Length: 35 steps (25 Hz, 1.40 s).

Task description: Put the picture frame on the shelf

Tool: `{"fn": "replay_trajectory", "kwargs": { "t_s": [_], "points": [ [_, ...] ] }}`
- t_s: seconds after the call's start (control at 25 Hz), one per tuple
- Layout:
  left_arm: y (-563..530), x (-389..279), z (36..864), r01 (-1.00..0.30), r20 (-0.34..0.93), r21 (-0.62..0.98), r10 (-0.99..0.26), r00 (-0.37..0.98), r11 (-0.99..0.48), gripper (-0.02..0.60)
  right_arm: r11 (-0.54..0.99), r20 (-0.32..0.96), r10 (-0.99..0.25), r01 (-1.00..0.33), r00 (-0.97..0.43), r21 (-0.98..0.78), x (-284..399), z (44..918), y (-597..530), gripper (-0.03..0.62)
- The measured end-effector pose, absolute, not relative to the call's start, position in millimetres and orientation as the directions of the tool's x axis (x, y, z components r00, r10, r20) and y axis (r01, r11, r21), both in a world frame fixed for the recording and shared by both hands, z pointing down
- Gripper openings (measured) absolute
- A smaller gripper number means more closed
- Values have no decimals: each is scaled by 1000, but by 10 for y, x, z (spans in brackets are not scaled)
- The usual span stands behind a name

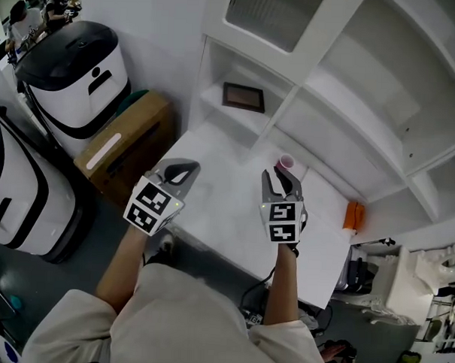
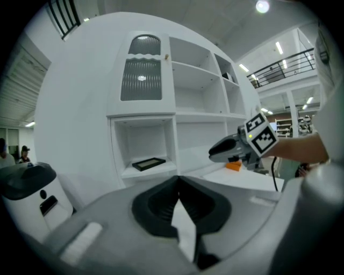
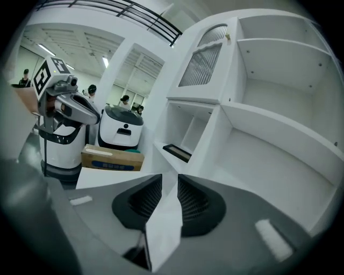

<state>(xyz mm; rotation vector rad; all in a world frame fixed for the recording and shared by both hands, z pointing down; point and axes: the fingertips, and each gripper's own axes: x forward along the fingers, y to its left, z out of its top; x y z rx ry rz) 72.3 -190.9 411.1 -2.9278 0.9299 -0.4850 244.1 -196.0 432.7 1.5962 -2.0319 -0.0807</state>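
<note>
The dark picture frame (image 1: 243, 97) lies flat on the bottom of the lower left shelf compartment (image 1: 216, 101); it also shows in the left gripper view (image 2: 149, 164) and the right gripper view (image 3: 177, 152). Both grippers hover over the white table (image 1: 226, 214), well back from the shelf. My left gripper (image 1: 189, 166) (image 2: 178, 178) is shut, its tips touching, with nothing in it. My right gripper (image 1: 282, 175) (image 3: 169, 180) stands open by a narrow gap, nothing between its pads. Each gripper shows in the other's view, the right gripper (image 2: 215, 152) and the left gripper (image 3: 94, 114).
A pink cup (image 1: 286, 162) stands on the table near the shelf, just ahead of the right gripper. An orange object (image 1: 353, 216) sits at the table's right edge. A cardboard box (image 1: 127, 146) and white wheeled machines (image 1: 74, 72) stand left of the table.
</note>
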Motion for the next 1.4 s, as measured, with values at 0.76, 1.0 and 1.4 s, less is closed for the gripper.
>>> {"fn": "replay_trajectory", "kwargs": {
  "t_s": [0.76,1.0,1.4],
  "points": [
    [-777,886,3723,-592,197,-178,-618,761,-786,2,321,220,-940,-893,-260,316,2201,3634,-734,17],
    [-610,831,3554,-612,152,-174,-635,757,-771,2,319,177,-944,-902,-277,291,2127,3441,-488,8],
    [-441,762,3410,-639,105,-168,-658,745,-751,2,349,157,-936,-892,-315,289,2033,3317,-248,6]
  ]
}}
